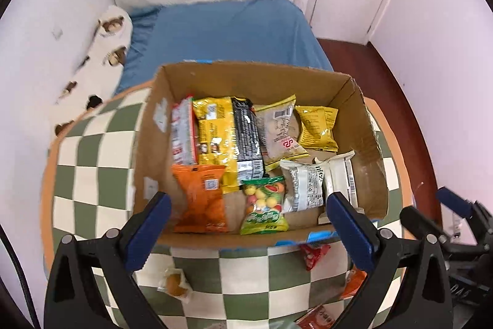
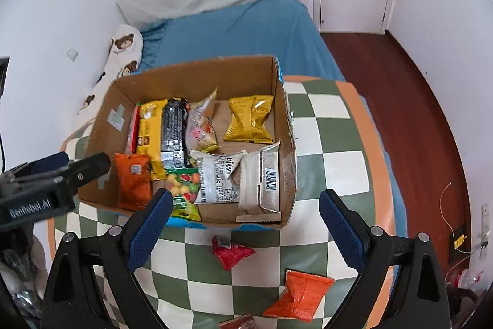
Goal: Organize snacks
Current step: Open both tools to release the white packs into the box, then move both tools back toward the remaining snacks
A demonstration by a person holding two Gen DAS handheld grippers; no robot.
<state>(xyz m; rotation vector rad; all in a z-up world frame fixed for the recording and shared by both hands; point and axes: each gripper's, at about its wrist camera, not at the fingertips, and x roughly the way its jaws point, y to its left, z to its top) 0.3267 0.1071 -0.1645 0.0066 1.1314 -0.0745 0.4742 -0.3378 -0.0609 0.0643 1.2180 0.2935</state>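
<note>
An open cardboard box (image 1: 148,125) (image 2: 283,125) sits on a green-and-white checkered cloth and holds several snack packs: an orange bag (image 1: 200,196) (image 2: 134,181), a green candy bag (image 1: 265,205), yellow packs (image 1: 317,128) (image 2: 251,119) and white packs (image 1: 303,185) (image 2: 262,174). Loose on the cloth lie a small red pack (image 2: 231,252) (image 1: 312,255), an orange pack (image 2: 300,295) and a small wrapped bun (image 1: 175,285). My left gripper (image 1: 249,205) hovers open and empty over the box's near edge. My right gripper (image 2: 245,205) is open and empty above the box's near right corner.
The checkered cloth (image 2: 332,144) covers a rounded surface with an orange border. Behind lies a bed with a blue sheet (image 1: 234,30), a white pillow and a bear-print cushion (image 2: 123,48). A dark wood floor (image 2: 416,113) and a white door lie to the right.
</note>
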